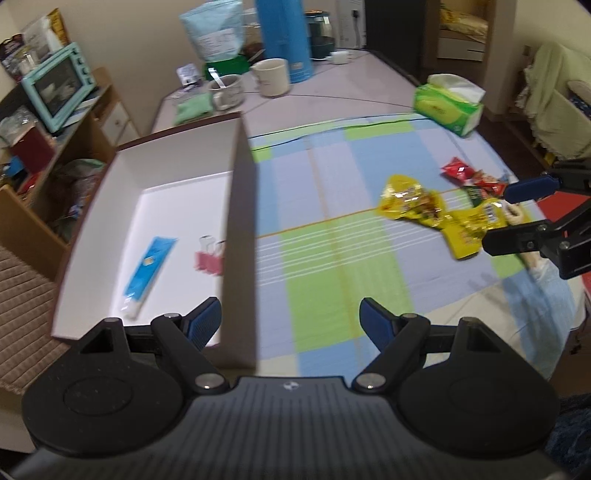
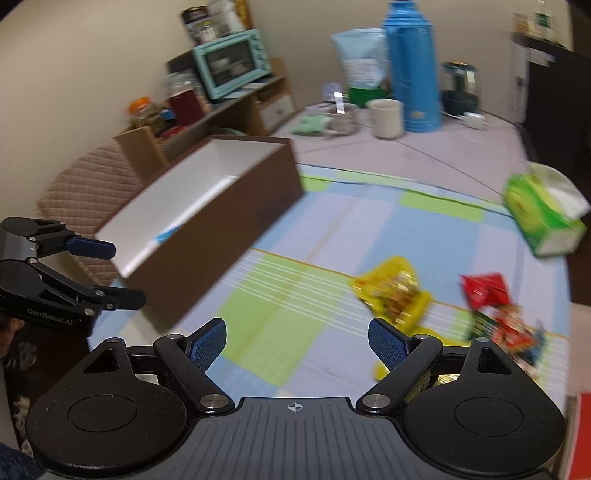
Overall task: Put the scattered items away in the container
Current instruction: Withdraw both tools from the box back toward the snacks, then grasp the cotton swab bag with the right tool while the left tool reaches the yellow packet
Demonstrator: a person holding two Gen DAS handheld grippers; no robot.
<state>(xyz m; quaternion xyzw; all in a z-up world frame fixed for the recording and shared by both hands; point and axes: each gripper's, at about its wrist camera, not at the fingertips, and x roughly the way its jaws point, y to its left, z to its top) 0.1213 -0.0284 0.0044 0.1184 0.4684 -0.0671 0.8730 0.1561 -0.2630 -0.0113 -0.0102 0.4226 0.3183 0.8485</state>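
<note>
— How did the grippers stand?
— The left gripper (image 1: 290, 323) and the right gripper (image 2: 297, 341) both gaped, holding nothing.
— And the items?
— Yellow snack packets (image 1: 413, 201) and red packets (image 1: 467, 173) lay at the frame's right on the desk (image 1: 332, 92); the box (image 1: 242, 206) at left held a blue tube (image 1: 147, 271) and a pink clip (image 1: 210, 256).

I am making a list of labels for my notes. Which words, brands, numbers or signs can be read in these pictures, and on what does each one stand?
"GenRobot.AI": on the left tool, seen from the right wrist.
Crosshair mark, no letters: on the right tool body.
Yellow snack bags, red snack bag, tissue pack, blue tube, blue pouch, flask: print too blurred to read.
</note>
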